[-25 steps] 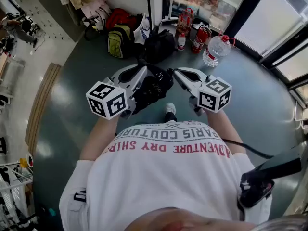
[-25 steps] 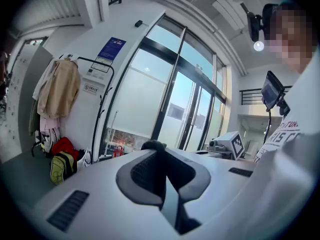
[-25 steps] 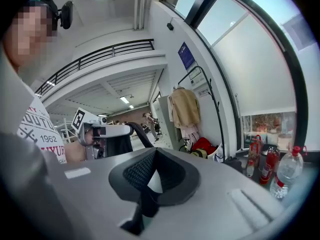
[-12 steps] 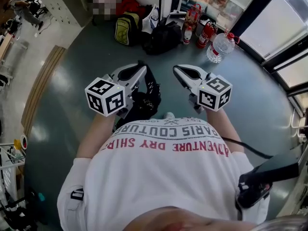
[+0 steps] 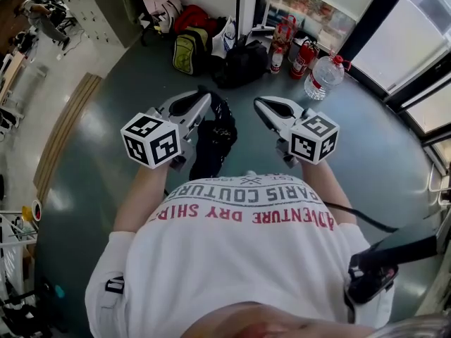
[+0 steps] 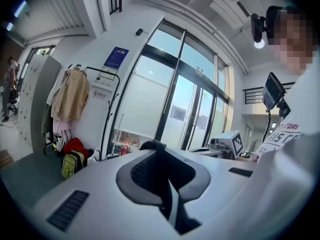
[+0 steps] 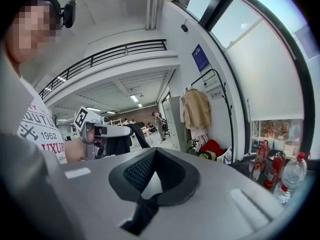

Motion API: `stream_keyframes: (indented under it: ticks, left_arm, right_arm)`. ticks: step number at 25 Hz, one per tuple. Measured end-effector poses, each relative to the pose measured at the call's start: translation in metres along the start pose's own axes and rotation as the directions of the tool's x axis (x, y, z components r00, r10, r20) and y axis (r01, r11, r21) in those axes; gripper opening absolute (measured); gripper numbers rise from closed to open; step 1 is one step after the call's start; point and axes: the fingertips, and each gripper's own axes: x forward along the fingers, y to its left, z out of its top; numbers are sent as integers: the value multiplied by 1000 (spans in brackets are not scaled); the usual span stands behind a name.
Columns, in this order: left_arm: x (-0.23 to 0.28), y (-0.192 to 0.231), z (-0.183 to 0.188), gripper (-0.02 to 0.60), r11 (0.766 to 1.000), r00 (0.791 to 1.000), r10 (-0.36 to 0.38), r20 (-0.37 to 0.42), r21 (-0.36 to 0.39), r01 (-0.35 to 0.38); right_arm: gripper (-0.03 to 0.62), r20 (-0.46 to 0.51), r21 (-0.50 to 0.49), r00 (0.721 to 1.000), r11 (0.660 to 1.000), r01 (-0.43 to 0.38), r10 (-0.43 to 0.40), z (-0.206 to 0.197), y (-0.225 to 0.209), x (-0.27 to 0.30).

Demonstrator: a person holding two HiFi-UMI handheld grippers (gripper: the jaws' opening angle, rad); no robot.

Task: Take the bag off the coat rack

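Flooring [image 5: 91, 153] is a smooth, glossy grey-green sheet that reflects the ceiling light. Both tools have matt light-grey shells with ribbed black pads set in a rounded hollow. Each carries a cube faced with black-and-white square markers.

The bag [image 5: 213, 138] is black and soft, in a matt fabric, with a crumpled, slumped body and a narrow flat strap [image 5: 223, 111]. It hangs in the air in front of the person's white printed shirt [image 5: 239, 259], clear of the floor.

The left tool [image 5: 203, 97] is clenched on the strap. In the left gripper view its pads are pressed together, and a dark hump of strap stands over their far end. The right gripper view shows the same from the side: the strap loops out of that tool and the bag body hangs beneath it. In the head view the bag lies just below and beside the left tool, on its inner side, between the two tools.

The right tool [image 5: 258, 104] is closed with its tips meeting and nothing between them. It stands apart from the bag.

The coat rack [image 6: 109, 109] is a thin, bent black tube standing against the white wall beside the glazing, with a beige coat [image 6: 70, 96] hung on it. It is well apart from the bag. A yellow-green backpack [image 5: 187, 52] lies on the floor at its foot.
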Motion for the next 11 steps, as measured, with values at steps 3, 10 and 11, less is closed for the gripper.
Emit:
stream_keyframes:
  ticks: [3, 10, 11]
  left_arm:
    - [6, 0, -3, 25, 1000, 1000, -2, -6, -3, 2]
    - [12, 1, -3, 25, 1000, 1000, -12, 9, -13, 12]
    - [12, 1, -2, 25, 1000, 1000, -12, 11, -16, 12]
  right_arm:
    - [2, 0, 2, 1000, 1000, 11, -11, -1, -5, -1]
    - [2, 2, 3, 1000, 1000, 22, -22, -8, -9, -7]
    - [2, 2, 3, 1000, 1000, 23, -23, -9, -9, -7]
